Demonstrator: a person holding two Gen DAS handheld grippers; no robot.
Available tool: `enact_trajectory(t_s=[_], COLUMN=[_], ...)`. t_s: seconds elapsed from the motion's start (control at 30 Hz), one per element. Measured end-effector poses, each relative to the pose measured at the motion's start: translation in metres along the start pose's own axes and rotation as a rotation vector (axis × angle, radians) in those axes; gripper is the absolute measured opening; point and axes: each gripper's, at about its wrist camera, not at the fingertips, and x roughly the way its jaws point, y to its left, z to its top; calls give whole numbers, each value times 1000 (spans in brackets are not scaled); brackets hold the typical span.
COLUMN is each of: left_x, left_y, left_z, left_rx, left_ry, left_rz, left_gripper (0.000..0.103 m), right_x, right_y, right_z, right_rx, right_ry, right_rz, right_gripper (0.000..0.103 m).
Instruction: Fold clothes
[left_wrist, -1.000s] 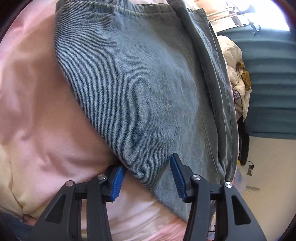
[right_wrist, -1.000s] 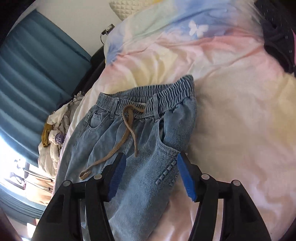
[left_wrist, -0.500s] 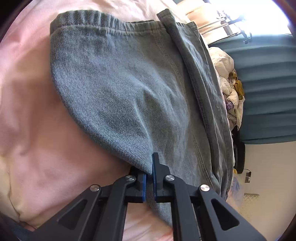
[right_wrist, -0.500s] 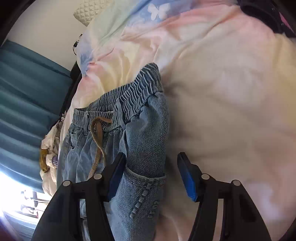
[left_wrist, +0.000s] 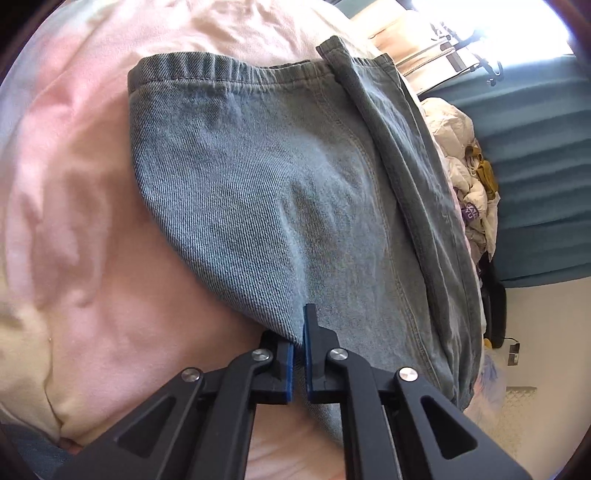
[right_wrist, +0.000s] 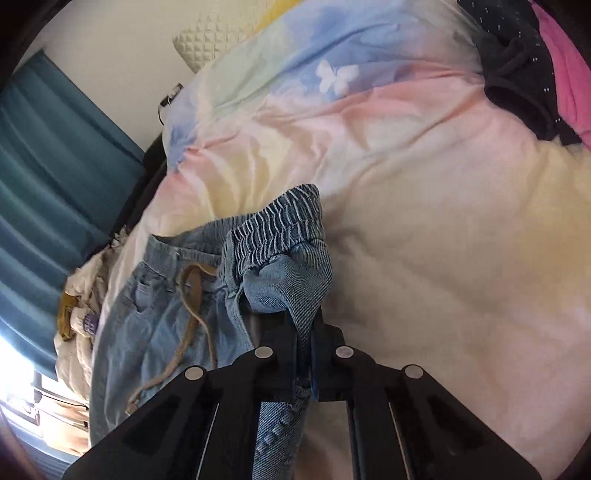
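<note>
Light blue denim jeans with an elastic waistband lie on a pastel bedspread. In the left wrist view my left gripper is shut on the near edge of the denim. In the right wrist view the jeans show their front, with a tan drawstring and a gathered waistband. My right gripper is shut on a bunched fold of denim at the waist's right side, lifted slightly off the bedspread.
A heap of pale clothes sits beyond the bed's edge before teal curtains. Dark and pink garments lie at the bed's far right corner. A quilted headboard stands against the wall.
Both grippers closed on the jeans: the left one first, on the near edge, then the right one on the waist side, which is now bunched and pulled up.
</note>
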Motion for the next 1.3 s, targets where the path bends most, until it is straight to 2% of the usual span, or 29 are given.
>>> enact_trajectory(t_s=[0.1,0.27,0.33,0.37,0.47,0.53,0.63,0.73,0.9,1.17,1.3], left_x=[0,-2,-5,-7,-16,-23,-36,-48,-80,-139,-157], left_y=[-2,-3,-5,-8,-21,-34,-59,-85,-127,-165,-175], left_z=[1,3,2,1,-7,-14,-29,-46,-83,-128,-146], left_rx=[21,38,53,71,159,229,361,495,658,776,824], left_ry=[-1,11,16,14,-1,-15,-44,-53,-93,-154,-174], left_rz=[12,22,37,50,94,110,145,157,133,81,87], left_gripper=[4,9,11,12,20,41,49,51,51,51,51], right_x=[11,3,-4,-9,-21,-41,-82,-113,-147,-220,-264], right_y=[-7,6,6,5,0,-6,0,25,76,118,130], right_z=[-2,-5,-7,-7,-5,-7,-12,-25,-63,-132,-159], right_rx=[-4,-95,-107,-108,-100,-69,-70,-173,-428,-706,-837], right_ry=[31,9,11,10,21,35,-6,-15,39,159,168], right_rz=[-27,-55,-58,-60,-54,-12,69,182,277,401,462], right_gripper=[3,5,14,15,30,34,46,55,55,55,57])
